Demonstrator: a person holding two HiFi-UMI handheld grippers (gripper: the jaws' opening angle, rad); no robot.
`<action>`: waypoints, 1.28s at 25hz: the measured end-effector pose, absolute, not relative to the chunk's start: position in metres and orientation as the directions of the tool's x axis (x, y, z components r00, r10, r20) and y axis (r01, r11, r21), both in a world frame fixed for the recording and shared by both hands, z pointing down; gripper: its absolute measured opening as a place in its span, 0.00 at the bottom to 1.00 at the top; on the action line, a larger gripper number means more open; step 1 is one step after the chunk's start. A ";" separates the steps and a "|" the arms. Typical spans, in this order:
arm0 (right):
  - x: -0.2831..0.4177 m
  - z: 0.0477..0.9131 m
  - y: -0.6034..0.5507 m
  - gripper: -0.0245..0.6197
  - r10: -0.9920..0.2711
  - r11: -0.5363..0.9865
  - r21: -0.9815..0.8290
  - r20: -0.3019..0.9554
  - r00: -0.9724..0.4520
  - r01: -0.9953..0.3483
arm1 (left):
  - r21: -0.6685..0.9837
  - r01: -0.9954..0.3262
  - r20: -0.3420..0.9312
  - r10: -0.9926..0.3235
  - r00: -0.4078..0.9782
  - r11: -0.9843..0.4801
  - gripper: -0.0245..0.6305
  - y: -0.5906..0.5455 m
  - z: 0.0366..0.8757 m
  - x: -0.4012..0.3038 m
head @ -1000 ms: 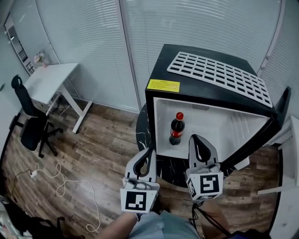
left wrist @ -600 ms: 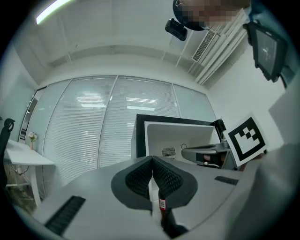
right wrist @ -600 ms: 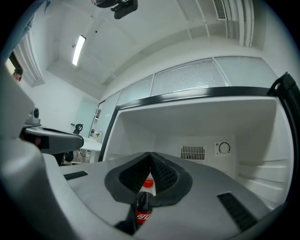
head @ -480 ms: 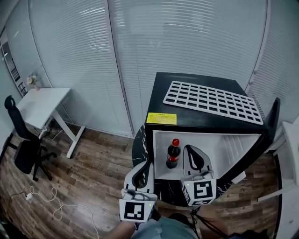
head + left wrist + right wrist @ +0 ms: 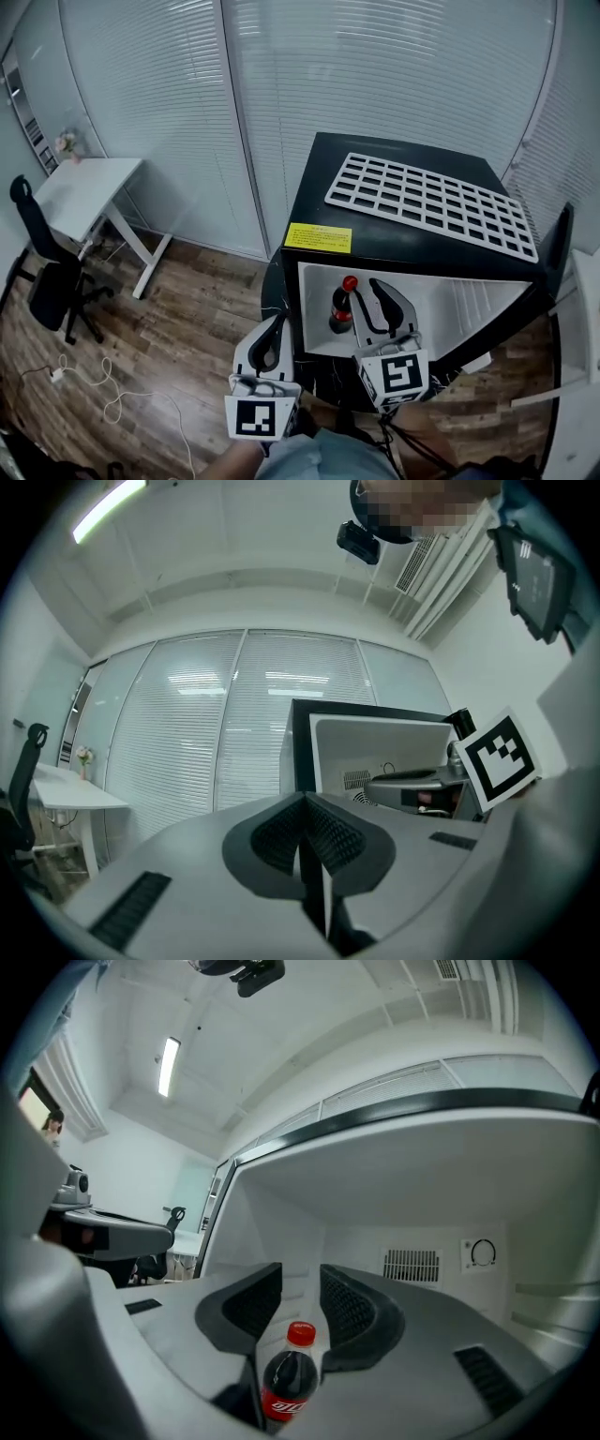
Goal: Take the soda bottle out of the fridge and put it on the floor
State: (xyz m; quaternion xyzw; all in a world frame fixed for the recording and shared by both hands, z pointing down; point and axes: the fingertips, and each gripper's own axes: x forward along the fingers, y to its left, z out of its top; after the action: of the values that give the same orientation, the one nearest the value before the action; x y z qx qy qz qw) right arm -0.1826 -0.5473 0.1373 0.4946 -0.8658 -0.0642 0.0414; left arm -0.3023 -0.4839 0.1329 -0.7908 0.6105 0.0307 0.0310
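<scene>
**Operator:** Where is the soda bottle [image 5: 341, 305]?

**Spotter:** It stands upright inside the open fridge [image 5: 412, 255], at the left of the white compartment, red cap up. It's on the compartment floor, in front of the back wall.

**Operator:** And against my jaws?

**Spotter:** Your right gripper [image 5: 375, 285] points level into the fridge. Its jaws have just been opening and stand spread. In the right gripper view the bottle [image 5: 289, 1382] shows in the gap between them, low and centred, and neither pad presses on it. From the head view it sits just left of that gripper's tips.

**Operator:** My left?

**Spotter:** Your left gripper [image 5: 274, 326] is outside the fridge, by its left front corner. Its jaws are pressed together with nothing between them.

**Operator:** Anything else on the fridge?

**Spotter:** A white wire shelf [image 5: 431, 202] lies flat on its black top.
</scene>
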 end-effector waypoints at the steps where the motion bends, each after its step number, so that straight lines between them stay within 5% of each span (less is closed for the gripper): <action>1: -0.183 0.141 -0.550 0.29 -0.853 0.518 0.150 0.020 -0.521 -0.842 | -0.009 -0.971 -0.081 -0.968 0.238 -0.238 0.06 -0.486 0.135 -0.304; 9: -0.194 0.172 -0.581 0.39 -0.818 0.575 0.124 0.086 -0.569 -0.808 | -0.037 -0.991 -0.059 -0.990 0.131 -0.128 0.06 -0.505 0.150 -0.332; 32: -0.211 0.214 -0.625 0.35 -0.783 0.613 0.108 0.214 -0.584 -0.782 | -0.012 -0.998 0.004 -0.998 0.062 -0.062 0.06 -0.533 0.169 -0.353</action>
State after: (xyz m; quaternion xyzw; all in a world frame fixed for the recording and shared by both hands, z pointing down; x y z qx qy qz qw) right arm -0.2106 -0.6249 0.2135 0.4397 -0.8900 -0.0011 0.1208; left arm -0.3528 -0.5326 0.1692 -0.7286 0.6849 -0.0052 0.0030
